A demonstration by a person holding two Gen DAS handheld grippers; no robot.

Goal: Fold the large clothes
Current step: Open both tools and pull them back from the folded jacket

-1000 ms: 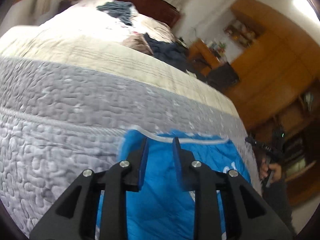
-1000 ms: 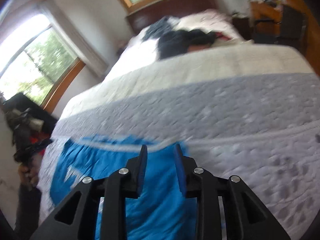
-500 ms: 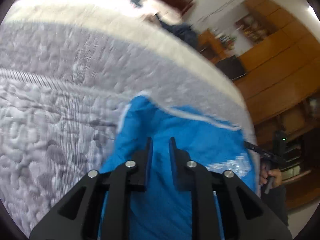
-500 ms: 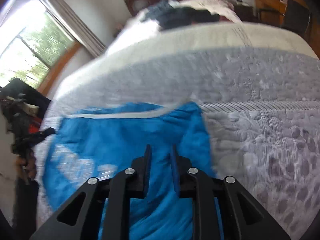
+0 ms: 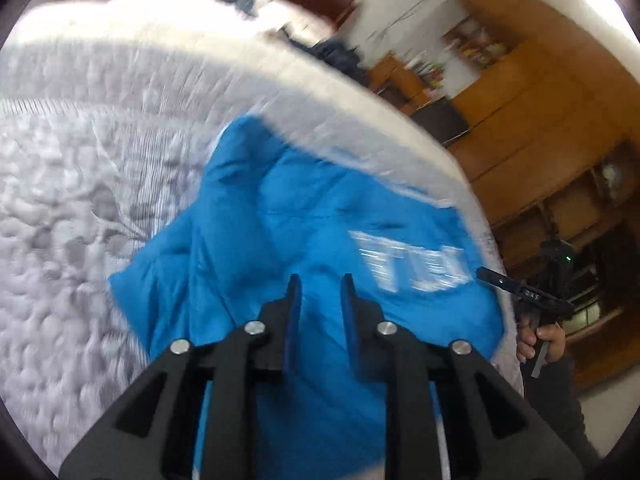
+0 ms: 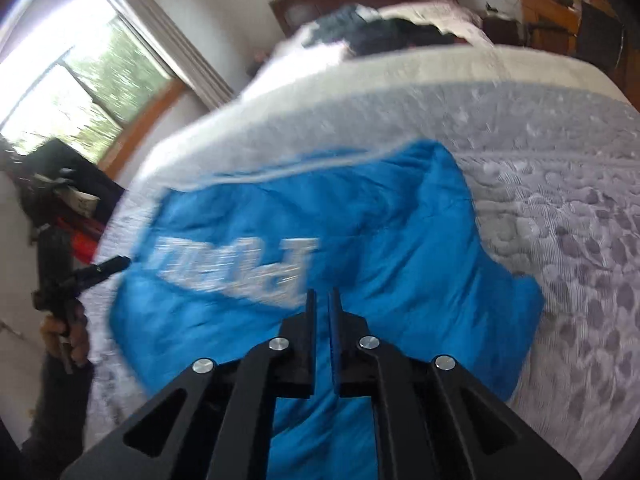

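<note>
- A blue padded jacket (image 5: pixel 304 216) is spread across the lower middle of both frames on a grey quilted bedspread (image 5: pixel 72 208). It appears to be laid flat so that it can be folded on the bed's broad surface.
- White lettering (image 6: pixel 236 268) is seen across the garment, blurred by motion and unreadable. A pale trimmed edge (image 6: pixel 280 172) runs along the jacket's far side, toward the top of the frame.
- In the left wrist view, the left gripper (image 5: pixel 320 300) is shown at bottom centre with a narrow gap between its blue-padded jaws. The jacket fills the space behind and below the tips. It cannot be told whether cloth is pinched there.
- In the right wrist view, the right gripper (image 6: pixel 322 312) is pictured at bottom centre, its jaws drawn almost together. Blue fabric lies directly beneath and ahead of the tips, and a grip on it cannot be confirmed.
- A rumpled flap (image 5: pixel 160 280) of the jacket is seen lower left of the left view, likely a sleeve or side panel to be turned inward.
- At the right edge of the left view, a hand (image 5: pixel 540 340) is seen on the other tool's handle.
- Dark clothes (image 6: pixel 384 36) are heaped at the far end of the bed, at top centre of the right view, well apart from the jacket.
</note>
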